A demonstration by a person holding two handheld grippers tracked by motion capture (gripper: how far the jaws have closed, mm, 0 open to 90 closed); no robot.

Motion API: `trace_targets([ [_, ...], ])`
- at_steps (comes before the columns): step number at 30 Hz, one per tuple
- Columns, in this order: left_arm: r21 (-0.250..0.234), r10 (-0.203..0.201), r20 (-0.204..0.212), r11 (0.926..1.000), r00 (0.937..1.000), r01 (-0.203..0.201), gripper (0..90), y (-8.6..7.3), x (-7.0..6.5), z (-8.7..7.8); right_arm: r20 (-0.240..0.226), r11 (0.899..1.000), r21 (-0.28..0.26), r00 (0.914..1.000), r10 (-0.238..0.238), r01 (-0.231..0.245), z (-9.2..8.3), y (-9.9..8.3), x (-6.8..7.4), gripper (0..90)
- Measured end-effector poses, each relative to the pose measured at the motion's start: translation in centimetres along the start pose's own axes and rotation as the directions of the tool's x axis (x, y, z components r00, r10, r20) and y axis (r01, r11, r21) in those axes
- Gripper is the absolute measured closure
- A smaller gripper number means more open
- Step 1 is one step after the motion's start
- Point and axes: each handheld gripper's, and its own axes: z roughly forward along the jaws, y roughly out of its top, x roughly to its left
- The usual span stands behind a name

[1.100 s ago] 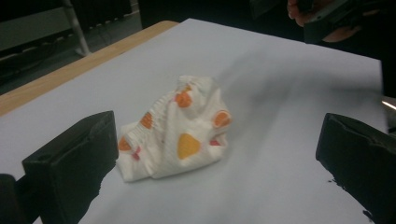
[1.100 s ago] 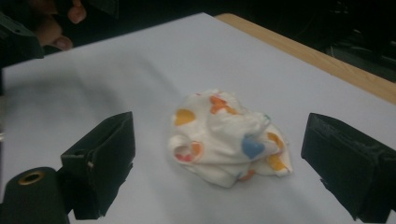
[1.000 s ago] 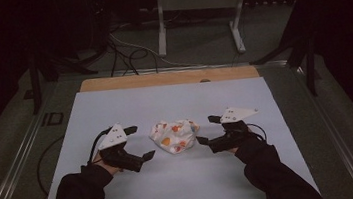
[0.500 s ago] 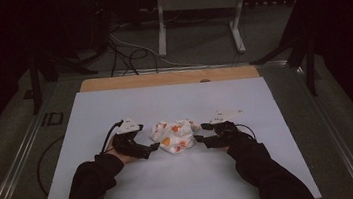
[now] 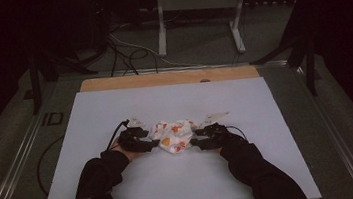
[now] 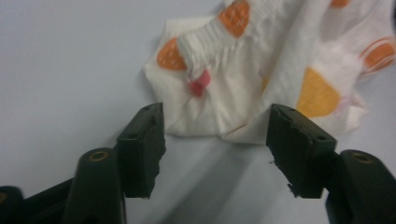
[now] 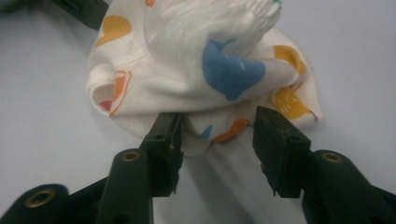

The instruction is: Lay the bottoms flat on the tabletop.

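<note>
A crumpled white cloth (image 5: 173, 136) printed with orange, yellow and blue shapes lies in the middle of the white table (image 5: 175, 190). My left gripper (image 5: 152, 143) is at its left edge and my right gripper (image 5: 194, 141) at its right edge, both low on the table. In the left gripper view the jaws (image 6: 217, 149) have just been closing; the cloth's (image 6: 243, 93) lower edge sits between the tips, and the pads do not press on it. In the right gripper view the jaws (image 7: 217, 151) have also been closing, with a fold of cloth (image 7: 201, 70) between the tips, not clamped.
A wooden strip (image 5: 167, 78) runs along the table's far edge. Beyond it on the floor stand a metal frame (image 5: 199, 6) and loose cables (image 5: 123, 50). A metal rail (image 5: 16, 168) borders the table on the left. Dark sleeves come in from the bottom.
Both hands have come inward and down from beside the cloth to its two edges. Both pairs of jaws have narrowed around the cloth's edges.
</note>
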Motion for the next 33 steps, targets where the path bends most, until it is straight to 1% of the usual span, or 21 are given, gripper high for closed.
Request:
trace_targets([
  [3, 0.011, -0.012, 0.011, 0.9999, 0.9999, 0.012, 44.0, -0.1, 0.0, 0.3, 0.007, 1.0, 0.008, 0.9999, -0.012, 0.012, 0.4, 0.1, 0.1, 57.3],
  [4, 0.009, -0.01, 0.012, 0.9999, 0.9999, 0.01, 45.8, -0.2, -0.1, 0.5, 0.006, 1.0, 0.011, 1.0, -0.001, 0.001, 0.4, 0.1, 0.1, 58.8],
  [5, 0.006, 0.0, 0.009, 1.0, 1.0, 0.0, 46.6, -0.2, -0.2, 0.5, 0.005, 1.0, 0.014, 1.0, -0.007, 0.007, 0.5, 0.1, 0.2, 61.0],
  [7, 0.001, 0.01, 0.013, 0.9999, 0.9999, -0.01, 55.1, -0.1, -0.2, 0.6, 0.006, 1.0, 0.017, 1.0, -0.001, 0.001, 0.6, 0.0, 0.3, 65.5],
  [8, 0.0, 0.023, 0.007, 0.9997, 0.9997, -0.023, 60.1, -0.1, -0.3, 0.7, 0.006, 1.0, 0.02, 1.0, -0.002, 0.002, 0.6, 0.0, 0.3, 69.7],
  [9, -0.004, 0.027, 0.01, 0.9996, 0.9996, -0.027, 64.1, -0.1, -0.4, 0.8, 0.004, 1.0, 0.018, 0.9999, 0.011, -0.011, 0.6, 0.0, 0.3, 72.3],
  [10, -0.005, 0.024, 0.019, 0.9997, 0.9995, -0.024, 68.7, -0.1, -0.5, 0.9, 0.0, 1.0, 0.016, 0.9999, 0.012, -0.012, 0.7, 0.0, 0.2, 75.3],
  [11, -0.002, 0.028, 0.015, 0.9996, 0.9995, -0.028, 73.6, 0.0, -0.5, 0.9, -0.003, 1.0, 0.016, 0.9999, 0.015, -0.015, 0.7, 0.1, 0.2, 78.1],
  [12, -0.006, 0.022, 0.022, 0.9997, 0.9995, -0.022, 80.5, 0.1, -0.5, 1.0, -0.001, 1.0, 0.018, 0.9999, 0.013, -0.013, 0.7, 0.2, 0.3, 81.4],
  [13, -0.009, 0.015, 0.027, 0.9999, 0.9995, -0.015, 84.4, 0.2, -0.5, 1.0, 0.0, 1.0, 0.017, 0.9999, 0.016, -0.016, 0.6, 0.2, 0.3, 82.9],
  [15, -0.008, 0.012, 0.017, 0.9999, 0.9998, -0.012, 88.8, 0.3, -0.5, 0.9, 0.0, 1.0, 0.017, 0.9999, 0.012, -0.012, 0.5, 0.3, 0.2, 84.3],
  [16, -0.012, 0.015, 0.018, 0.9998, 0.9997, -0.015, 89.4, 0.4, -0.5, 0.8, 0.001, 1.0, 0.012, 1.0, 0.009, -0.009, 0.4, 0.2, 0.2, 84.6],
  [17, -0.016, 0.019, 0.009, 0.9997, 0.9998, -0.019, 89.6, 0.5, -0.5, 0.6, 0.004, 1.0, 0.013, 0.9999, 0.013, -0.013, 0.3, 0.3, 0.3, 85.0],
  [18, -0.019, 0.018, 0.0, 0.9996, 0.9998, -0.018, 89.9, 0.6, -0.5, 0.4, 0.008, 1.0, 0.011, 1.0, 0.003, -0.003, 0.2, 0.2, 0.2, 85.2],
  [20, -0.047, 0.001, -0.009, 0.9989, 1.0, -0.002, 90.0, 0.7, -0.3, -0.2, 0.01, 1.0, 0.0, 0.9999, 0.007, -0.007, -0.1, 0.2, 0.1, 85.5],
  [22, -0.073, 0.006, -0.023, 0.9973, 0.9997, -0.008, 90.0, 1.0, -0.2, -1.0, 0.026, 1.0, -0.005, 0.9995, -0.014, 0.014, -0.5, 0.3, 0.0, 85.8],
  [23, -0.078, 0.004, -0.029, 0.9969, 0.9996, -0.006, 90.0, 1.1, -0.1, -1.3, 0.028, 1.0, -0.008, 0.9996, -0.011, 0.011, -0.8, 0.4, -0.1, 85.9],
  [26, -0.087, 0.003, -0.032, 0.9962, 0.9995, -0.006, 90.0, 1.4, 0.1, -2.1, 0.035, 1.0, -0.016, 0.9993, -0.012, 0.012, -1.4, 0.6, -0.3, 86.0],
  [28, -0.082, 0.013, -0.038, 0.9965, 0.9992, -0.016, 90.0, 1.5, 0.1, -2.4, 0.028, 0.999, -0.036, 0.9996, -0.001, 0.002, -1.9, 0.7, -0.5, 86.0],
  [30, -0.082, 0.016, -0.049, 0.9964, 0.9987, -0.02, 90.0, 1.4, 0.1, -2.6, 0.04, 0.999, -0.035, 0.9991, -0.012, 0.013, -2.4, 0.8, -0.6, 86.0],
  [33, -0.09, 0.019, -0.054, 0.9956, 0.9984, -0.024, 90.0, 1.4, 0.1, -3.0, 0.044, 0.999, -0.047, 0.999, -0.009, 0.011, -3.2, 0.7, -0.6, 86.0],
])
